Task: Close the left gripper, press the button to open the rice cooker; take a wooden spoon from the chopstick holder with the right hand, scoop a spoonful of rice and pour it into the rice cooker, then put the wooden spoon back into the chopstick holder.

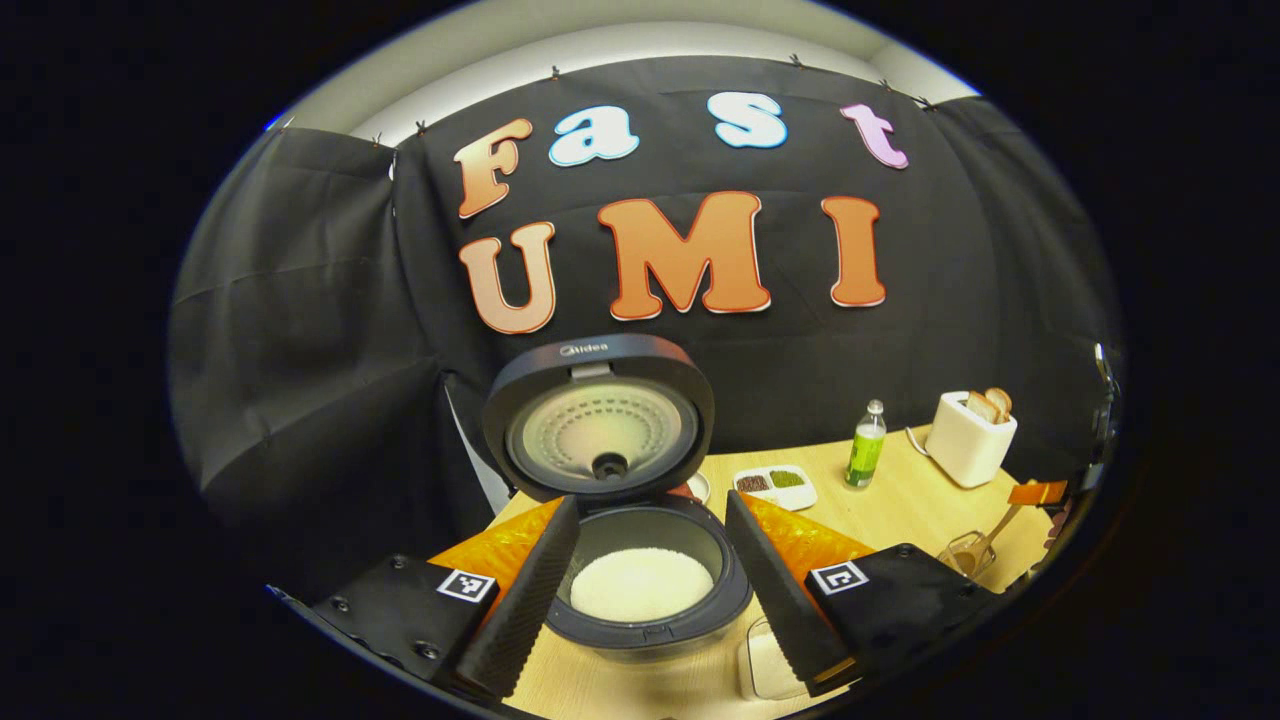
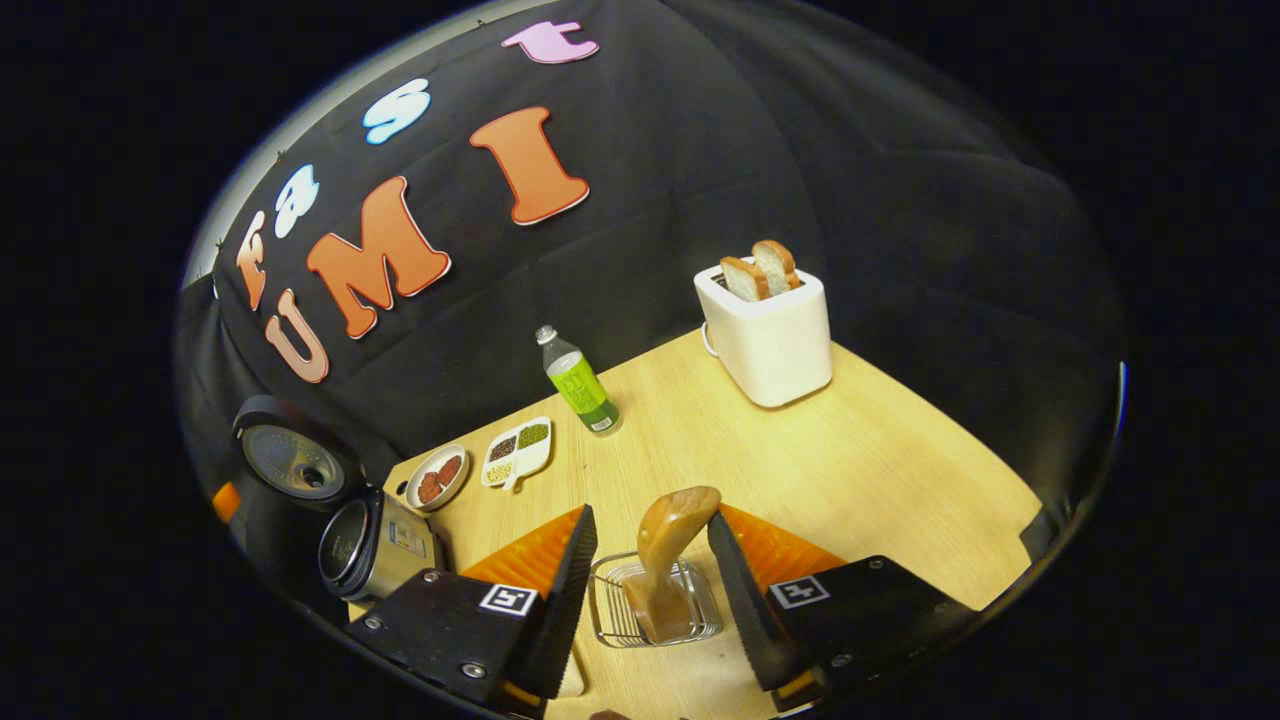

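Standing between hand-held gripper (image 2: 650,590) fingers: wooden spoon (image 2: 668,545).

Light wood desk (image 2: 860,470) carries white toaster (image 2: 770,340) at back, two bread slices (image 2: 760,270) standing up in slots. Green-labelled bottle (image 2: 580,385) upright, well left of toaster. Divided white dish (image 2: 517,452) with dark and green grains near bottle; small round dish (image 2: 438,477) just beside it, reddish pieces inside.
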The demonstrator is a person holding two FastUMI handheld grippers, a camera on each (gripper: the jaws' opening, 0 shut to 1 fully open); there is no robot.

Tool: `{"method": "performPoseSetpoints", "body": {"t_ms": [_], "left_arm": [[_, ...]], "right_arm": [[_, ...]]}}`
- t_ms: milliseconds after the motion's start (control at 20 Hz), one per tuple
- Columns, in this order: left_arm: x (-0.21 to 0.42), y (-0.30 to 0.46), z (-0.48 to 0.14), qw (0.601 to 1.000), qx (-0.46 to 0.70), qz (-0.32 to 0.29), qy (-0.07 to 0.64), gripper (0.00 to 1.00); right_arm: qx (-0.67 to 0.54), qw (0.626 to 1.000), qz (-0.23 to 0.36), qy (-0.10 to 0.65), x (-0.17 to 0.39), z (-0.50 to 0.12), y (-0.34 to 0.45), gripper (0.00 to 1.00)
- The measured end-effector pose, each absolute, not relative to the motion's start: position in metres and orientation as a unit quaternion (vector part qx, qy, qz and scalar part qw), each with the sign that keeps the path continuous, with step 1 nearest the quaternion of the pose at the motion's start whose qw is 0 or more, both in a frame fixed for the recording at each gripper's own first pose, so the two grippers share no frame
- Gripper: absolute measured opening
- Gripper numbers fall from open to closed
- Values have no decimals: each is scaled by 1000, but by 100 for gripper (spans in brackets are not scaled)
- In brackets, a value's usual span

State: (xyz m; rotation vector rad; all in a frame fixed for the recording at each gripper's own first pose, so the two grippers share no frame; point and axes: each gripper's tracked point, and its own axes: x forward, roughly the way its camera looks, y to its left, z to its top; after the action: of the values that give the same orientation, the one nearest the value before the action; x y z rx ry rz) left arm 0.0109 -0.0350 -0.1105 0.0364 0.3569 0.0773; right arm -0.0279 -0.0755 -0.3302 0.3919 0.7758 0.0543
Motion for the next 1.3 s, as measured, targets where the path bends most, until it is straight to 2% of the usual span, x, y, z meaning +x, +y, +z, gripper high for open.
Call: {"method": "performPoseSetpoints", "body": {"t_ms": [50, 100, 250, 300, 350, 450, 600, 700, 750, 850, 950, 1000, 1100, 1300], "left_arm": [[20, -29, -103, 984, 6, 40, 175, 98], [30, -22, -96, 984, -8, 42, 174, 90], [60, -5, -74, 983, -52, 40, 174, 90], [70, -2, -71, 980, -70, 37, 182, 98], [81, 2, -67, 976, -90, 39, 193, 90], [101, 11, -60, 971, -113, 49, 206, 94], [136, 11, -39, 975, -84, 44, 199, 95], [158, 15, -37, 976, -69, 48, 201, 91], [169, 18, -40, 974, -67, 49, 209, 94], [188, 18, -58, 964, -82, 42, 250, 90], [192, 18, -87, 943, -108, 41, 312, 91], [193, 18, -93, 933, -110, 46, 341, 94], [190, 27, -112, 914, -92, 54, 392, 94], [161, 9, -136, 874, -92, 16, 477, 92]], "right_arm": [[182, 911, 25, 369, -28, -321, -80, 72], [174, 916, 24, 361, -27, -313, -83, 76], [154, 928, 22, 337, -24, -284, -92, 81], [148, 933, 22, 328, -23, -273, -94, 83], [144, 936, 22, 321, -22, -264, -96, 83], [142, 940, 32, 308, -21, -246, -93, 83], [130, 947, 35, 293, -21, -228, -94, 83], [121, 949, 35, 289, -23, -223, -94, 83], [118, 950, 35, 287, -24, -220, -95, 83], [111, 951, 35, 286, -27, -219, -95, 83], [102, 952, 35, 287, -31, -219, -96, 83], [98, 952, 36, 288, -33, -219, -97, 83], [91, 951, 40, 291, -38, -219, -97, 83], [74, 950, 49, 301, -39, -223, -94, 83]]}}
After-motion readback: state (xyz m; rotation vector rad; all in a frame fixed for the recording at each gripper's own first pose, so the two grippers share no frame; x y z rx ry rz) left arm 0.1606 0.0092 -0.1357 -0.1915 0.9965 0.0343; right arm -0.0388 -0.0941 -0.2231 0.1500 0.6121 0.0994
